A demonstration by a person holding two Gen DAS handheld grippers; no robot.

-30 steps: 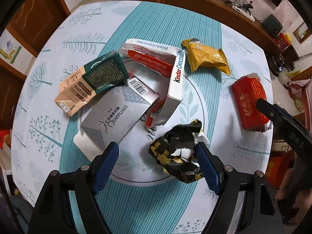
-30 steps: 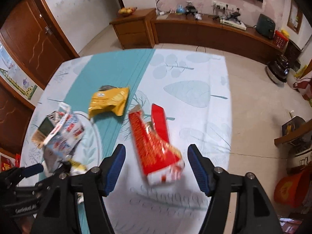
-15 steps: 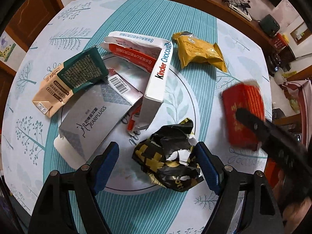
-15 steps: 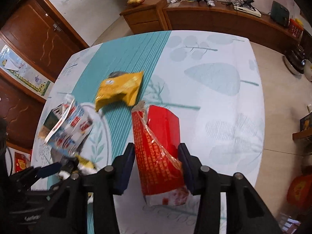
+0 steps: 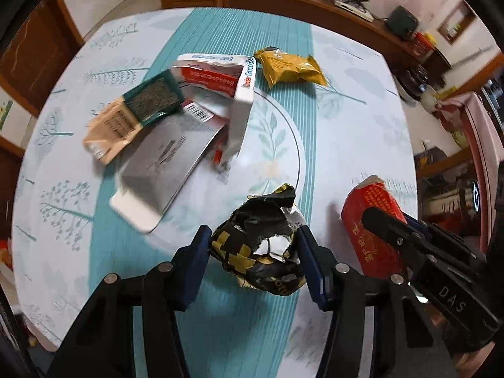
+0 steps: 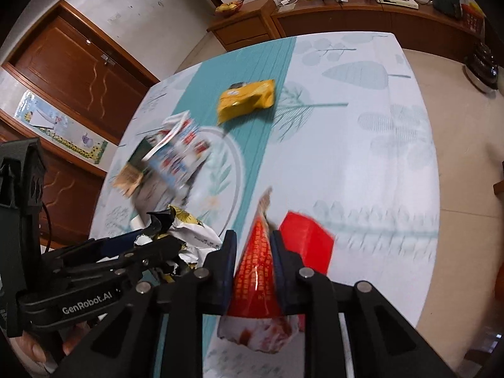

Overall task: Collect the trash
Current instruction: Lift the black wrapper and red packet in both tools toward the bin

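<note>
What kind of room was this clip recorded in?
Most likely a home living or dining room: a round table under a teal-and-white leaf-print cloth, a long wooden sideboard with electronics and cables, a panelled wooden door and a bowl of fruit on a low cabinet.

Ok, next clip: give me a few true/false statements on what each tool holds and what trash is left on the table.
1. The right tool is shut on the red packet. True.
2. The left tool grips the yellow packet. False: it is shut on the black-and-yellow wrapper; the yellow packet lies on the table.
3. The Kinder box lies untouched. True.
4. The silver earplugs pack is in a tool. False: the pack lies on the table.
</note>
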